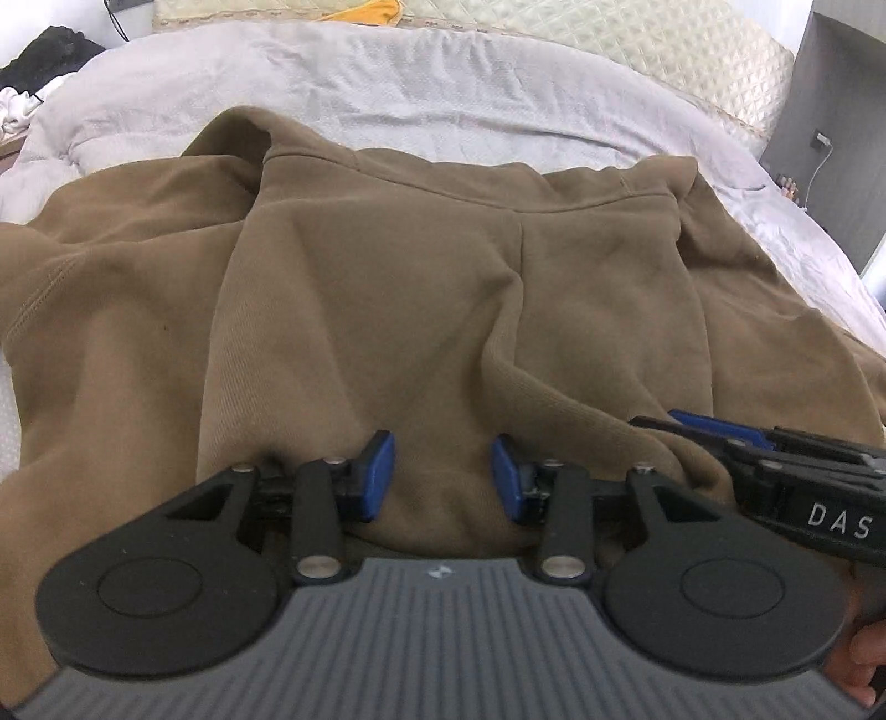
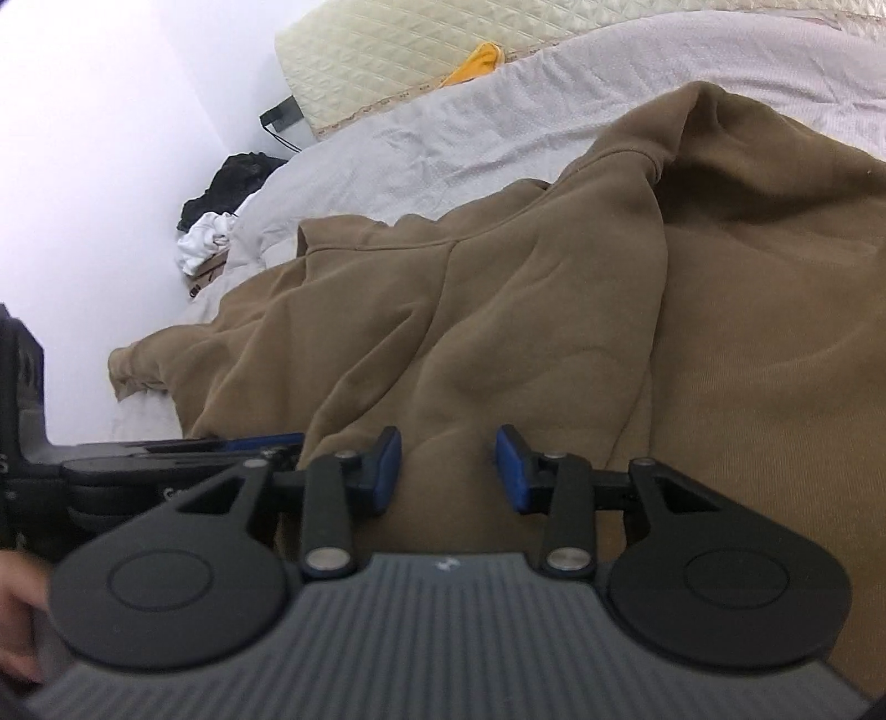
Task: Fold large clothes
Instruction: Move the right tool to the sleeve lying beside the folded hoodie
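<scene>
1. Grey bedding [image 1: 443, 72] was seen covering a bed, with a quilted cream headboard pad [image 1: 637, 39] behind it and a white wall to one side.
2. Spread across the bedding lay the task's thing, a large brown sweatshirt [image 1: 360, 266], rumpled, with its hood and neckline turned toward the headboard and a sleeve trailing off toward the wall.
3. Thick, soft fleece was suggested by the deep rounded folds; the garment was judged limp, moderately heavy for clothing, not slippery and not fragile.
4. Sagging and bunching were to be expected whenever it was lifted by a single point, so two well-separated holds along one edge were judged the safer way.
5. At the near edge of the garment the left claw [image 1: 443, 476] was held with its blue pads partly spread, cloth lying between them; whether the pads pressed on that cloth could not be told.
6. Just beside it the right claw [image 2: 448, 471] was held likewise, half spread over a ridge of the same fabric, and a firm pinch could not be confirmed there either.
7. The hem or a seamed edge was judged the best place to be gripped, since doubled fabric would fill the pads and resist slipping.
</scene>
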Tool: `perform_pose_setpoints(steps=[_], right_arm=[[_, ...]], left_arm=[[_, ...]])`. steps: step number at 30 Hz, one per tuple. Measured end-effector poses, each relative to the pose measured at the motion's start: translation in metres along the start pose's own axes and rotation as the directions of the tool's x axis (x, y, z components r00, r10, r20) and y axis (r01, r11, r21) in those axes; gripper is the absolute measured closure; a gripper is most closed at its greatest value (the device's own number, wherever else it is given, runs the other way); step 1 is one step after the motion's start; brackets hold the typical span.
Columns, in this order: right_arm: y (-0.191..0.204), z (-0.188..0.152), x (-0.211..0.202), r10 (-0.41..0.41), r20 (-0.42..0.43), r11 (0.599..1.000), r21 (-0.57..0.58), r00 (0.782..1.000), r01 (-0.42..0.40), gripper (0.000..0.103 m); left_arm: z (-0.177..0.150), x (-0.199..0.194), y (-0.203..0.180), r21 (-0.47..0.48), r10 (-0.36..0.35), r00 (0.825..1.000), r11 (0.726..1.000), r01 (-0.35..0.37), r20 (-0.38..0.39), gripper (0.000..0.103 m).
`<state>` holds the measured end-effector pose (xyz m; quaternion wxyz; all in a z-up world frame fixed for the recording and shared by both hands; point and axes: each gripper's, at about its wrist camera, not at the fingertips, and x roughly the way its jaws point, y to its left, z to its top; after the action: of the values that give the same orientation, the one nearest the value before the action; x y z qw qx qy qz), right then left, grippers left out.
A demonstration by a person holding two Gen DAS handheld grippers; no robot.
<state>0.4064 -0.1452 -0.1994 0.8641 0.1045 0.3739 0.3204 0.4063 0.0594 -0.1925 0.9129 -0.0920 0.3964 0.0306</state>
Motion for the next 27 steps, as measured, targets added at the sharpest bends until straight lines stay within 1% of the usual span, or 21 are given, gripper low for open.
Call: perform_pose_setpoints(steps=[1, 3, 5, 7, 9, 11, 13, 15, 17, 21, 24, 27], right_arm=[[0.002, -0.001, -0.002, -0.007, 0.008, 1.0, -0.005, 1.0, 0.007, 0.064], [0.008, -0.002, -0.005, -0.027, 0.029, 0.999, -0.021, 0.999, 0.027, 0.063], [0.012, -0.002, -0.013, -0.038, 0.056, 0.999, -0.029, 0.998, 0.039, 0.063], [0.011, 0.0, -0.023, -0.031, 0.072, 0.999, 0.013, 0.997, 0.03, 0.061], [0.007, 0.003, -0.035, -0.023, 0.091, 0.998, 0.065, 0.996, 0.017, 0.06], [0.006, 0.002, -0.047, -0.035, 0.107, 0.996, 0.089, 0.994, 0.026, 0.059], [0.009, -0.001, -0.058, -0.065, 0.116, 0.994, 0.095, 0.991, 0.054, 0.059], [0.01, -0.003, -0.068, -0.093, 0.121, 0.991, 0.105, 0.988, 0.08, 0.059], [0.007, -0.004, -0.081, -0.119, 0.133, 0.987, 0.121, 0.984, 0.103, 0.059], [-0.009, -0.004, -0.106, -0.207, 0.167, 0.968, 0.178, 0.964, 0.177, 0.059], [-0.027, 0.001, -0.123, -0.291, 0.203, 0.943, 0.227, 0.935, 0.244, 0.059], [-0.053, 0.008, -0.14, -0.348, 0.226, 0.909, 0.321, 0.91, 0.268, 0.059]], left_arm=[[0.002, 0.0, 0.001, -0.002, -0.009, 1.0, 1.0, 0.009, -0.001, 0.057], [0.007, -0.005, 0.005, -0.042, -0.028, 1.0, 0.999, 0.027, -0.008, 0.057], [0.008, -0.017, 0.004, -0.044, -0.04, 0.999, 0.998, 0.041, 0.014, 0.056], [0.008, -0.028, 0.003, -0.047, -0.047, 0.998, 0.998, 0.049, 0.039, 0.054], [0.007, -0.043, 0.001, -0.057, -0.063, 0.995, 0.996, 0.067, 0.079, 0.05], [0.006, -0.062, -0.004, -0.048, -0.071, 0.986, 0.996, 0.079, 0.151, 0.045], [0.006, -0.081, -0.013, -0.035, -0.083, 0.971, 0.995, 0.093, 0.225, 0.042], [0.005, -0.089, -0.023, -0.021, -0.124, 0.958, 0.991, 0.133, 0.258, 0.042], [0.003, -0.09, -0.036, 0.001, -0.134, 0.957, 0.99, 0.138, 0.258, 0.042], [-0.005, -0.072, -0.059, 0.029, -0.122, 0.971, 0.993, 0.118, 0.206, 0.042], [-0.012, -0.058, -0.068, 0.049, -0.115, 0.977, 0.993, 0.108, 0.177, 0.042], [-0.015, -0.05, -0.075, 0.066, -0.095, 0.983, 0.994, 0.086, 0.154, 0.04]])
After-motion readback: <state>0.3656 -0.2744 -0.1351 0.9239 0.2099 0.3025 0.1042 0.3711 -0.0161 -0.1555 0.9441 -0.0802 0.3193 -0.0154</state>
